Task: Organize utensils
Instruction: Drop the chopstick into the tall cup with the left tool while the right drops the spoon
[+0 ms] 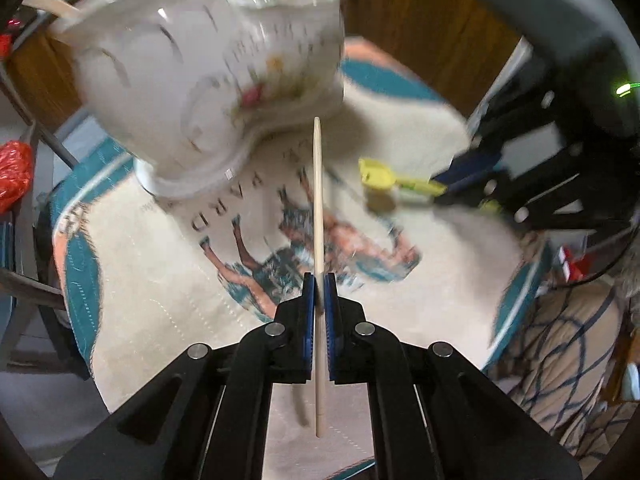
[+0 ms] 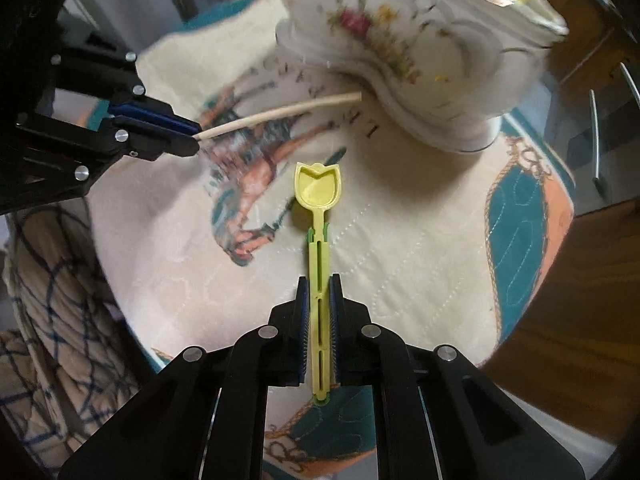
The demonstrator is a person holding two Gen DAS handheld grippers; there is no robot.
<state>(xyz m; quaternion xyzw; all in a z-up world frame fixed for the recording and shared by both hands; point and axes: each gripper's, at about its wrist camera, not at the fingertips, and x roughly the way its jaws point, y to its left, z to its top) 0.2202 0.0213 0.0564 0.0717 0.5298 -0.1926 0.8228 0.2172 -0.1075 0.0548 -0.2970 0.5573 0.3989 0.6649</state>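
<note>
My left gripper (image 1: pixel 319 280) is shut on a pale wooden chopstick (image 1: pixel 318 216), held above the mat with its tip near the white floral ceramic holder (image 1: pixel 192 80). The holder contains several utensils. My right gripper (image 2: pixel 319 280) is shut on a yellow tulip-shaped plastic spoon (image 2: pixel 318 190), held above the mat, bowl pointing toward the holder (image 2: pixel 400 40). In the right wrist view the left gripper (image 2: pixel 194 136) and the chopstick (image 2: pixel 288 112) are at the left. In the left wrist view the right gripper (image 1: pixel 444 192) and the spoon (image 1: pixel 378 174) are at the right.
A quilted placemat (image 1: pixel 152 300) with a horse picture and teal border covers the table, also in the right wrist view (image 2: pixel 420 260). A red bag (image 1: pixel 14 172) lies at the left. Patterned cloth (image 1: pixel 568 344) lies beside the mat. Wooden cabinets (image 1: pixel 420 20) stand behind.
</note>
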